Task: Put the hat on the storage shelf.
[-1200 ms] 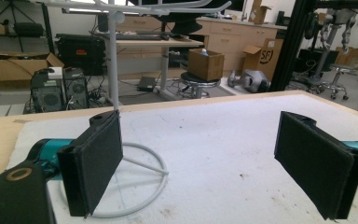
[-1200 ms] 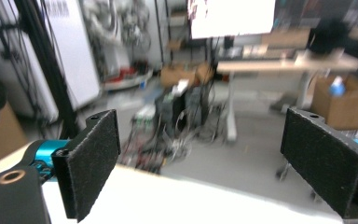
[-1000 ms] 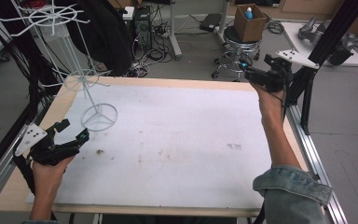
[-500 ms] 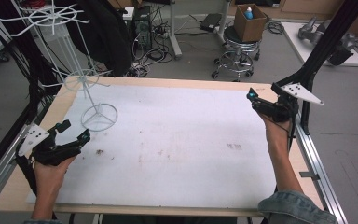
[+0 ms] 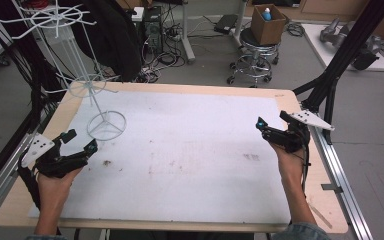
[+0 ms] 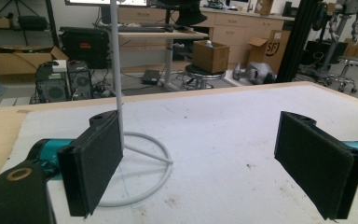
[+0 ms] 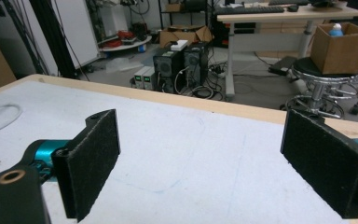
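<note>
Here, both grippers' fingers (image 6: 93, 168) wide apart, empty.

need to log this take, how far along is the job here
Nothing looks done yet. The white wire stand stands upright at the table's far left corner, bare and untouched. Nothing is in hand: the left gripper hovers open beside the stand's ring base, and the right gripper is open near the right edge. All handling is left.

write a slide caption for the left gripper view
Open left tool facing the white wire stand on the white table.
</note>
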